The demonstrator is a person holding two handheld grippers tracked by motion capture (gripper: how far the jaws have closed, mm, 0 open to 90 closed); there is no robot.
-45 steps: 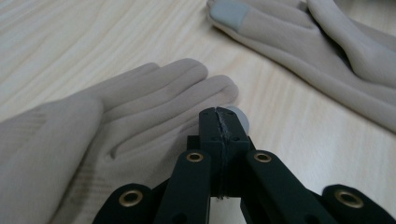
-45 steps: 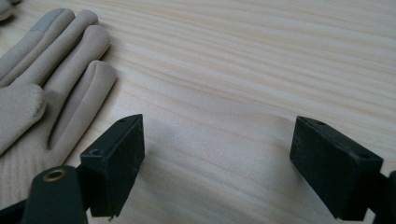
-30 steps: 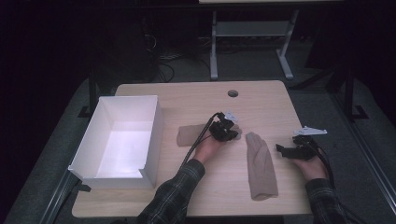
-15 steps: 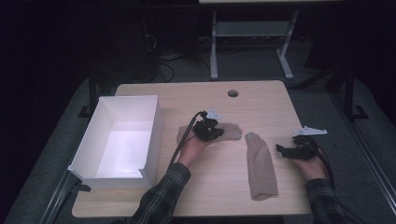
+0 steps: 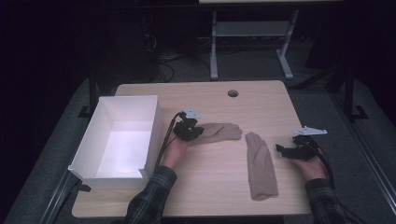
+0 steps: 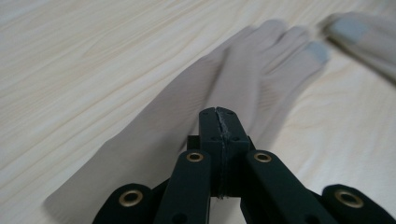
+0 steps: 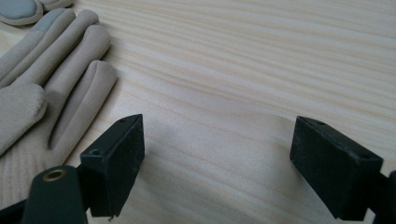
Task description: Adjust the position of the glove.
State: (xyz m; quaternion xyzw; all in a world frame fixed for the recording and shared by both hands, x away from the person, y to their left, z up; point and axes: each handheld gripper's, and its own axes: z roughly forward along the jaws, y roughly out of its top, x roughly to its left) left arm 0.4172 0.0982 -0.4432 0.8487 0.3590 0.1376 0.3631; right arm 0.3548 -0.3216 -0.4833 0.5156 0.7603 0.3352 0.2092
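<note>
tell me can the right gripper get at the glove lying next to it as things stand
Probably yes. The right gripper sits beside the near glove with fingers spread wide, and bare table lies between them. Nothing blocks the way; the left gripper is off at the other glove.

Open wood at the far edge and near edge; box and two gloves take the middle and left.

I see the white box (image 5: 119, 137) along the table's (image 5: 261, 98) left edge, its tall walls blocking any low pass there. The left gripper (image 5: 187, 129) sits just beside the box's right wall, fingers pressed together on the cuff end of one glove (image 5: 219, 132), so that gap is tight. A second glove (image 5: 260, 165) lies between my two grippers, its fingertips near the first glove's. My right gripper (image 5: 292, 150), fingers spread wide, has bare wood ahead in its own view, glove fingers at its left. The far edge is free apart from a small round hole (image 5: 232, 93).
</note>
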